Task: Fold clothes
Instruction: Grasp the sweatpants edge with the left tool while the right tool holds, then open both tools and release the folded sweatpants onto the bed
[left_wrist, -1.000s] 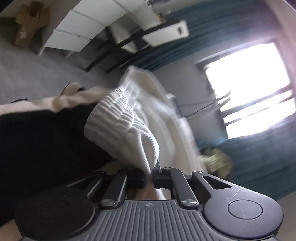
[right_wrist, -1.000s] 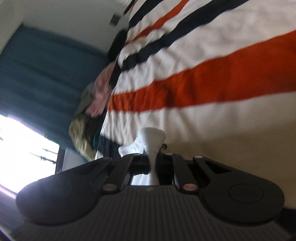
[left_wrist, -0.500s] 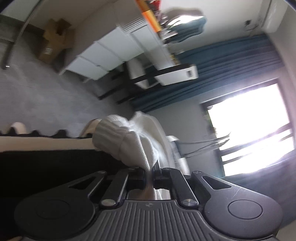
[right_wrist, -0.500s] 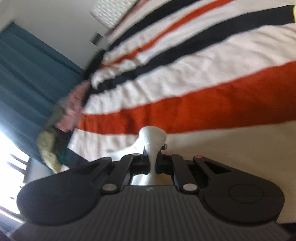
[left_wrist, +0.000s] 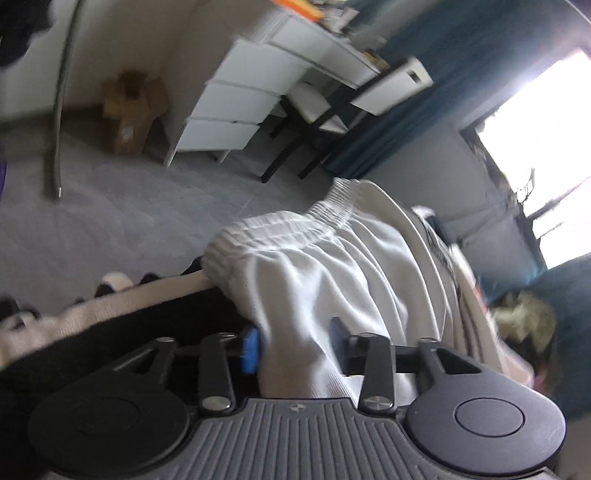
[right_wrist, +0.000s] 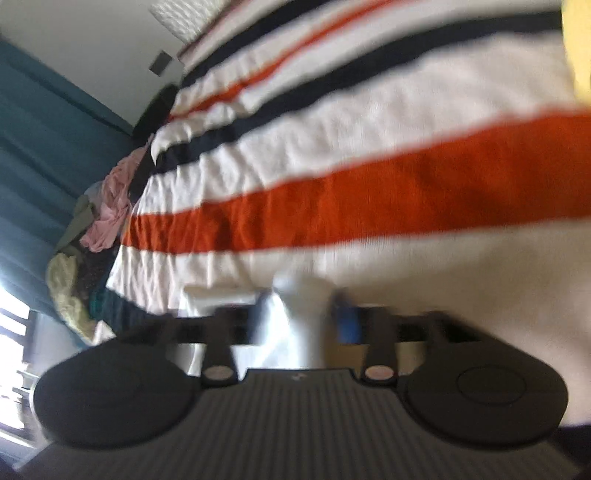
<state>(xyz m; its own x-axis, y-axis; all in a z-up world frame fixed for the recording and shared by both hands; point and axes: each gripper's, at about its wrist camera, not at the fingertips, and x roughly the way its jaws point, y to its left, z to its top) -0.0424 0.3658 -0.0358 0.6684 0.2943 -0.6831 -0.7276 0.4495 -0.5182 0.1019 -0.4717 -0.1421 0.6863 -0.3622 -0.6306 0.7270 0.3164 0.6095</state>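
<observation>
While both sets of jaws are opening, a fold of the white garment (left_wrist: 332, 266) lies between the parted pads of the left gripper (left_wrist: 293, 345), no longer pinched. Another white fold (right_wrist: 295, 317) sits loose in the right gripper (right_wrist: 301, 317), just before the striped bedspread (right_wrist: 369, 155).

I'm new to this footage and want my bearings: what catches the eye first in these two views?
In the right wrist view, a bedspread in bold orange, navy and white stripes fills the frame. In the left wrist view, a white garment with a gathered waistband lies bunched between the opening left gripper, before a glaring window. The right gripper is opening too, with white cloth between its fingers.
</observation>
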